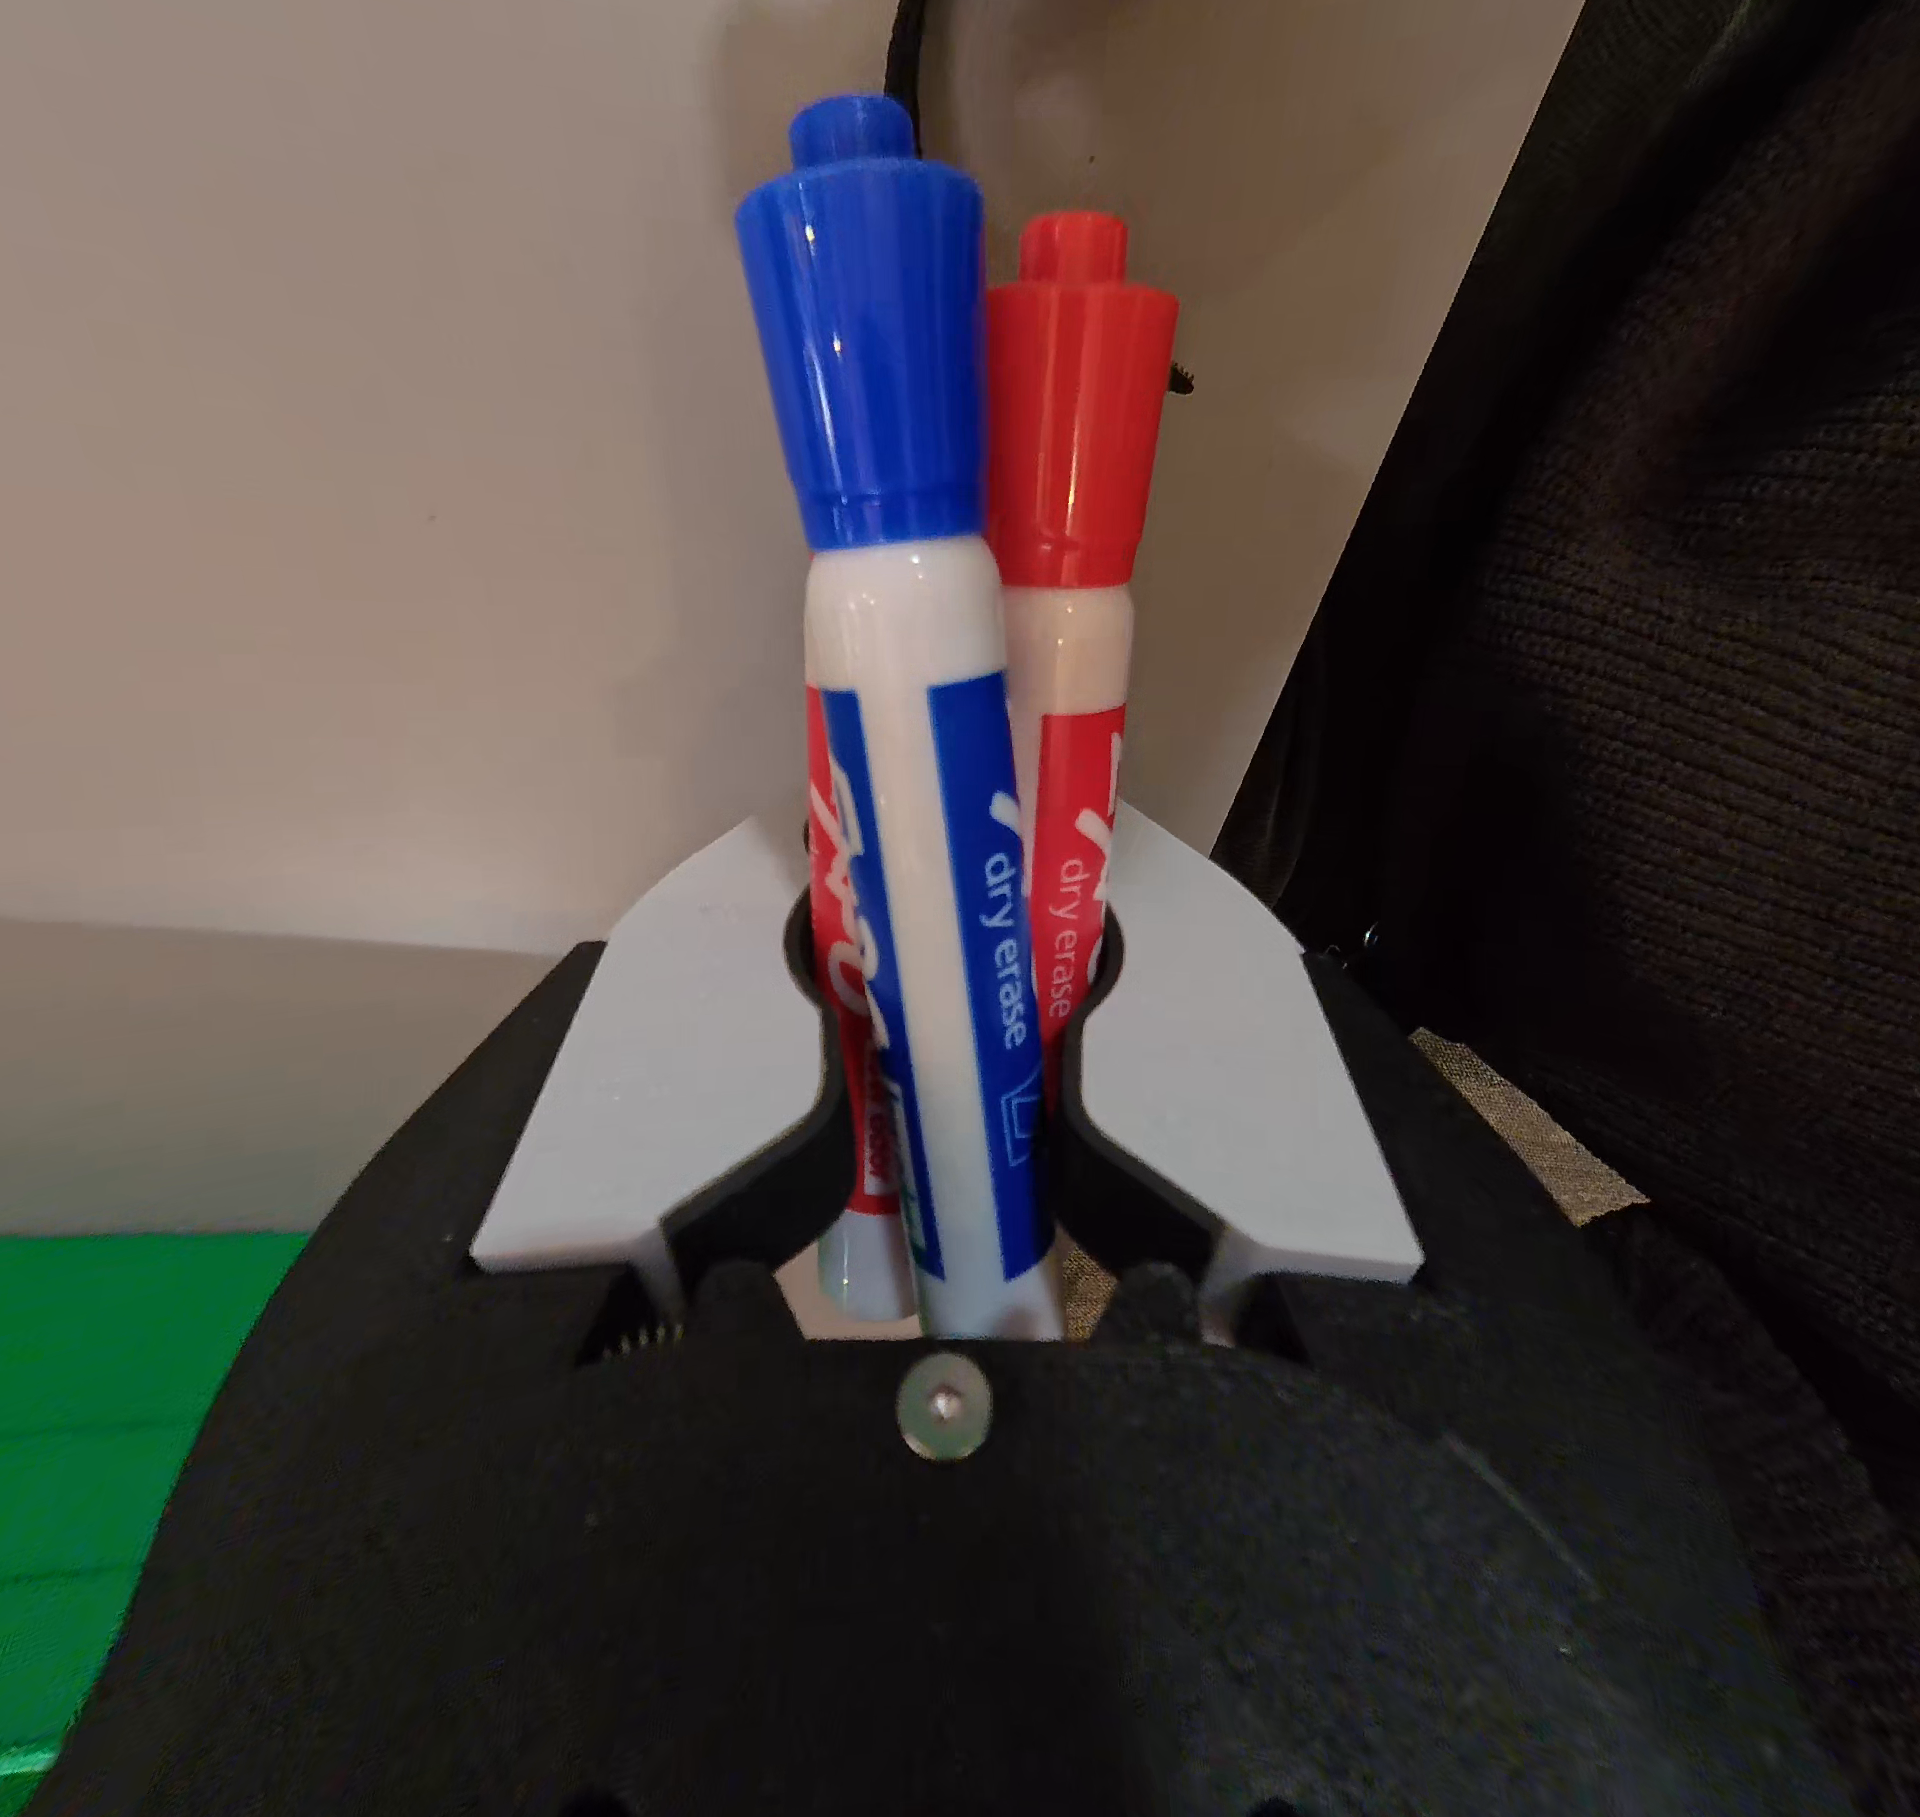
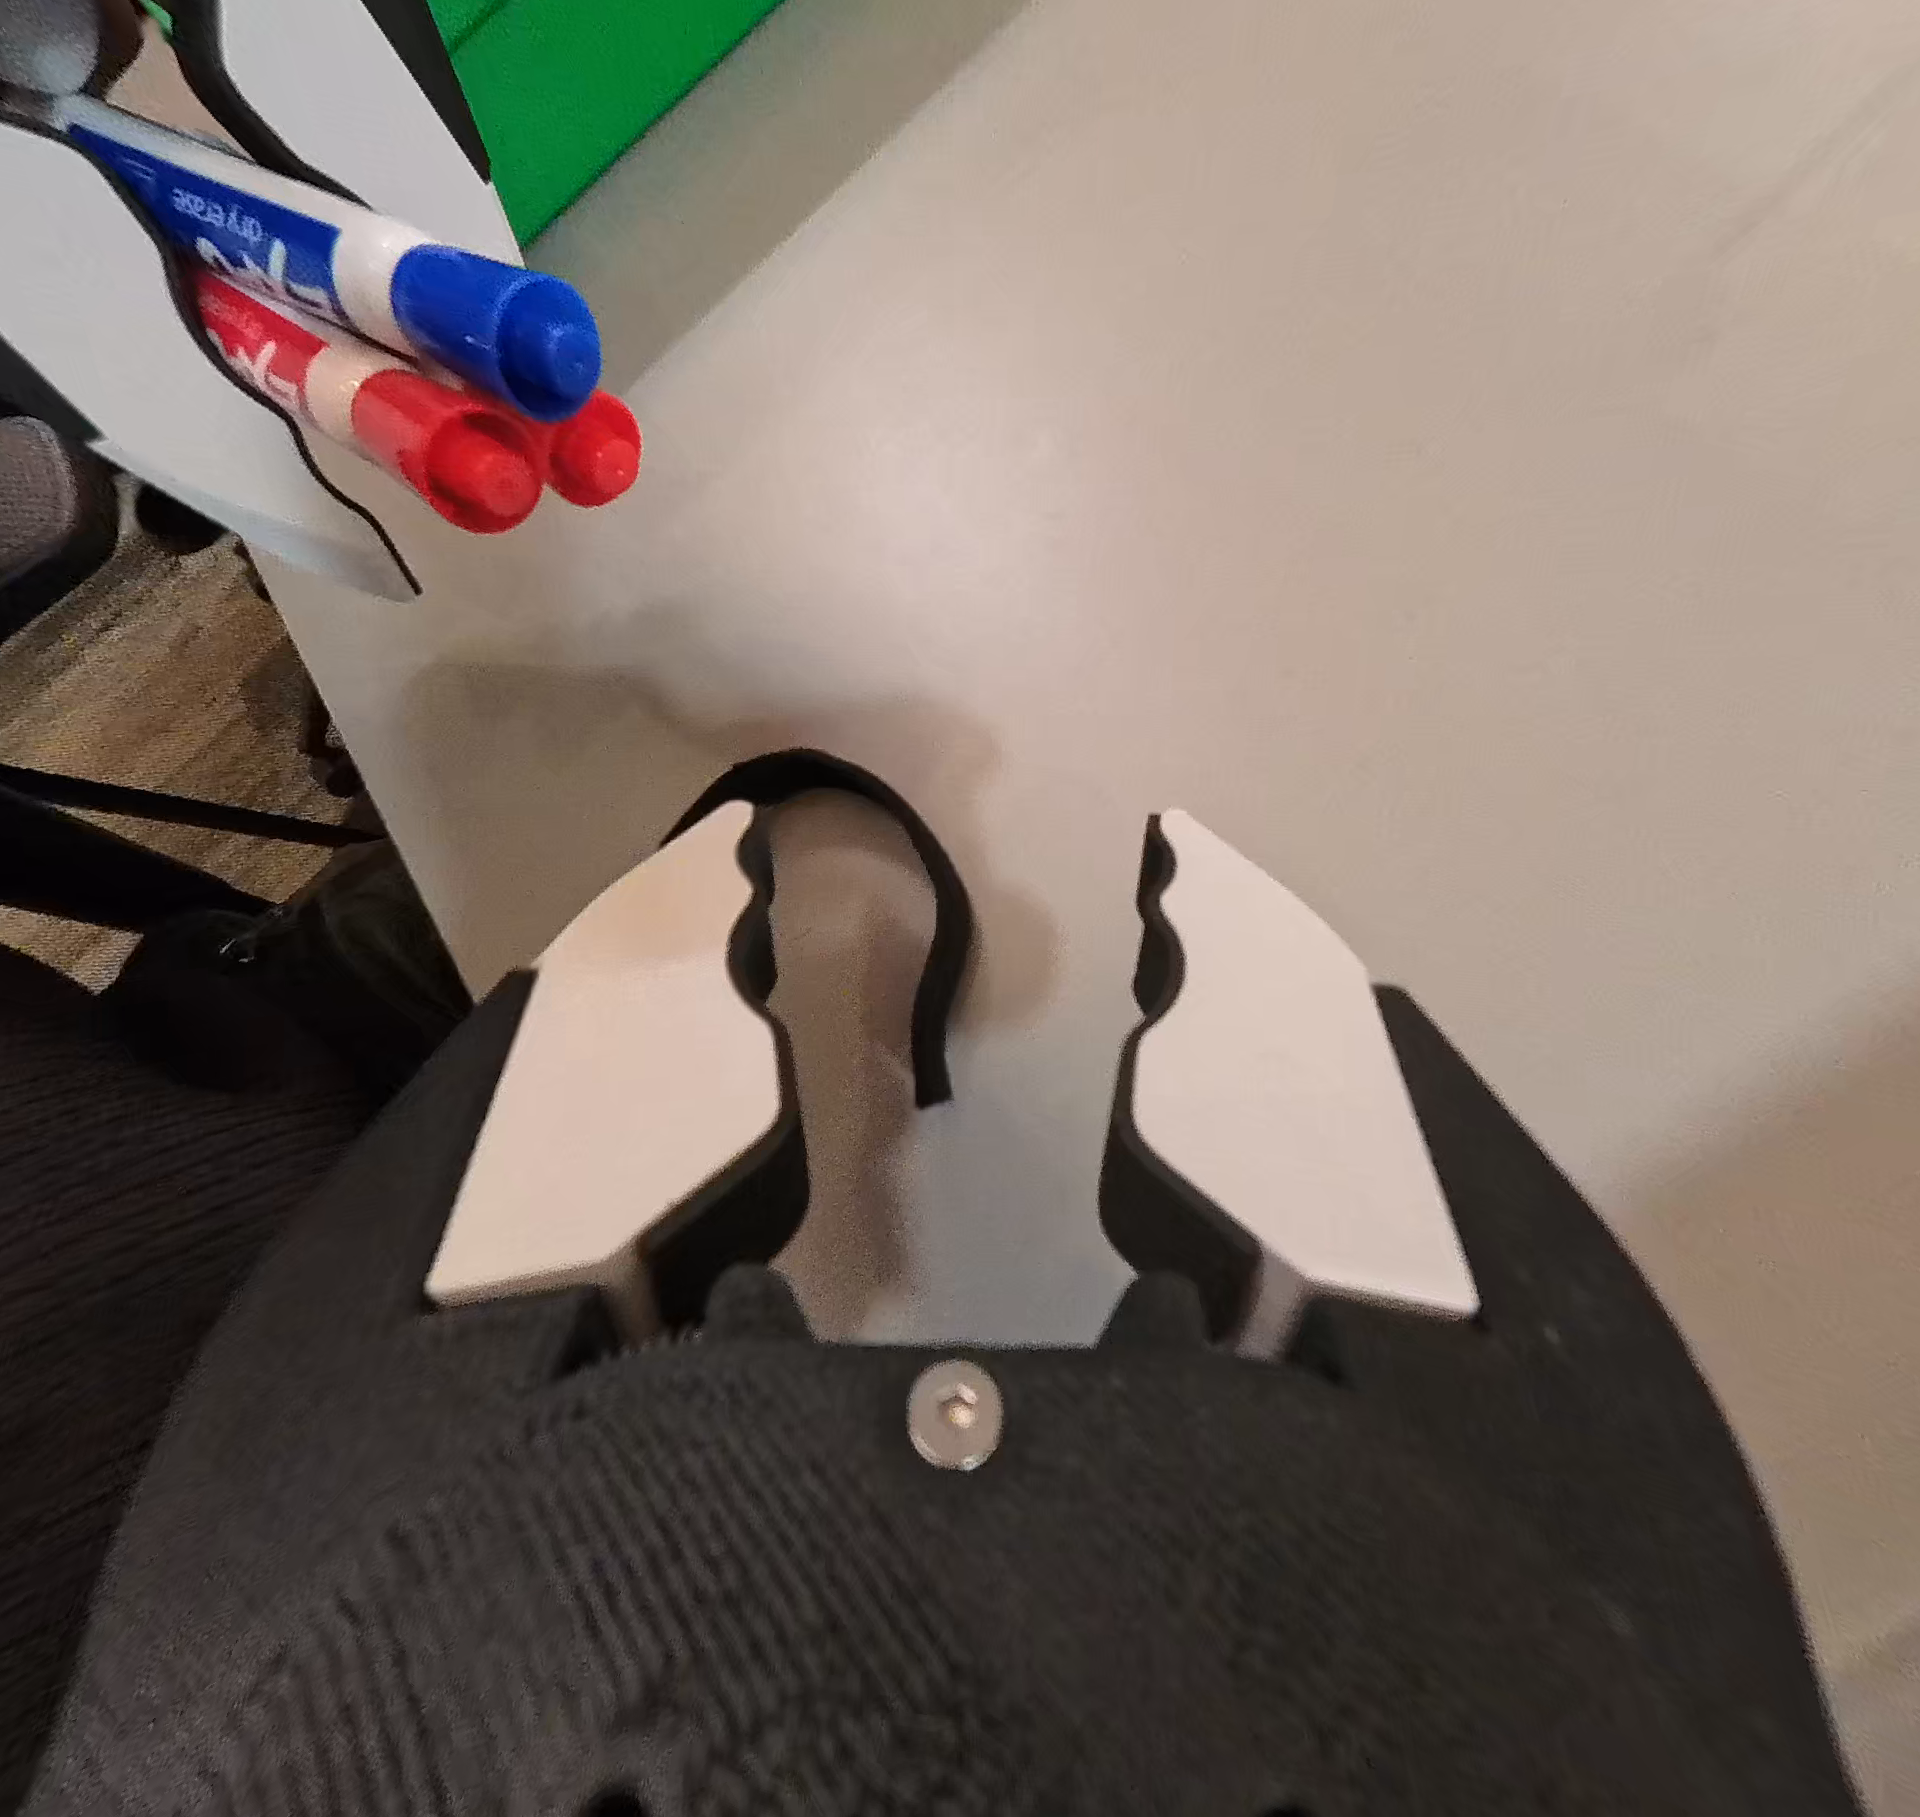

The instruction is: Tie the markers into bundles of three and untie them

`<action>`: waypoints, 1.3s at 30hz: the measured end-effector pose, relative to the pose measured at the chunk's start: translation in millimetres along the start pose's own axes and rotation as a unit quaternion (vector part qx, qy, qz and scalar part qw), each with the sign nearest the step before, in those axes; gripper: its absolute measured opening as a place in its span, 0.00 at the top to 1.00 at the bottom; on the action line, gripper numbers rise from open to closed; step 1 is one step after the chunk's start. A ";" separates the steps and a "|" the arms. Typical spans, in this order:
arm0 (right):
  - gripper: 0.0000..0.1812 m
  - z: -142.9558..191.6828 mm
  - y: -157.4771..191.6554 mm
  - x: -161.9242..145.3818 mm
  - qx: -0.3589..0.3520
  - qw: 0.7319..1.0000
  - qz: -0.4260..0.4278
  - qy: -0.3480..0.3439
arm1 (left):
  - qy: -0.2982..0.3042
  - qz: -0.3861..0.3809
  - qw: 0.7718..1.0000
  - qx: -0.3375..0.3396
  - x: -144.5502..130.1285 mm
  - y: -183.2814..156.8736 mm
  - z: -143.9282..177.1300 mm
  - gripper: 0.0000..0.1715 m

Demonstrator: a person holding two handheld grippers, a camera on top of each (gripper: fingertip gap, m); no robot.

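Markers, one blue (image 1: 883, 624) and two red (image 1: 1081, 520), are clamped together, caps forward, by the left gripper (image 1: 945, 936) above a white table (image 2: 1351, 417). The right gripper (image 2: 951, 926) is held wide open, empty, a black pad strip (image 2: 940, 936) peeled loose between its fingers.

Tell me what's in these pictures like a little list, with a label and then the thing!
Left gripper: shut on a bundle of markers
Blue marker: capped, in front of the bundle
Red markers: two red caps show in the right wrist view, under the blue one
Right gripper: open, holding nothing
Loose black strip: peeled pad liner curling off the right gripper's left finger
Table: pale top below the right gripper
Green surface: beside the table's edge
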State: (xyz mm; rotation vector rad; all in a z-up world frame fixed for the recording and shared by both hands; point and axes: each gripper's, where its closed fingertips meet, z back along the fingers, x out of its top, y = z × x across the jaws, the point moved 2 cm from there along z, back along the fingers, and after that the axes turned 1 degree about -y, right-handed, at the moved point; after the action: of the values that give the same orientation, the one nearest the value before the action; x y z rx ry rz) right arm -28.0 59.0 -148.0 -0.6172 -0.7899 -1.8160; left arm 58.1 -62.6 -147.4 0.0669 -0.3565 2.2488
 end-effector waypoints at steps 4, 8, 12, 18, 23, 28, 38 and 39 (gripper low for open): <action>0.66 9.0 -5.8 -24.6 -0.021 0.996 -0.001 0.082 | -0.002 -0.001 1.000 0.001 0.3 -0.5 1.0 0.75; 0.79 8.6 -8.6 -45.4 -0.039 0.993 0.009 0.110 | -0.005 0.000 1.000 0.002 0.5 0.4 2.3 0.75; 0.90 1.1 44.7 -47.2 0.107 0.988 0.012 0.111 | -0.004 0.003 1.000 0.002 -0.8 2.0 2.3 0.75; 0.85 0.1 73.4 -25.5 0.152 0.982 0.097 0.059 | -0.009 0.006 1.000 0.007 -1.9 2.6 6.2 0.75; 0.87 15.4 39.0 -30.8 0.056 0.967 0.233 0.083 | -0.010 0.006 1.000 0.009 -2.3 2.7 7.8 0.75; 0.97 -2.4 39.5 -59.8 0.061 0.947 0.275 0.152 | -0.008 0.004 1.000 0.010 -1.3 1.1 7.7 0.75; 0.79 -16.5 56.2 -15.1 0.021 0.930 0.367 0.015 | -0.016 0.010 1.000 0.014 -4.7 3.1 12.7 0.75; 0.74 -14.9 53.5 -12.3 0.028 0.932 0.362 0.007 | -0.017 0.010 1.000 0.014 -4.8 3.5 13.1 0.75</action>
State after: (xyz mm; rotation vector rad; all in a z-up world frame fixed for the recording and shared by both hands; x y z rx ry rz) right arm 25.6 40.8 -154.1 -0.7361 -0.5018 -1.1125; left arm 57.6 -71.9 -136.5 0.1166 -0.3445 2.2751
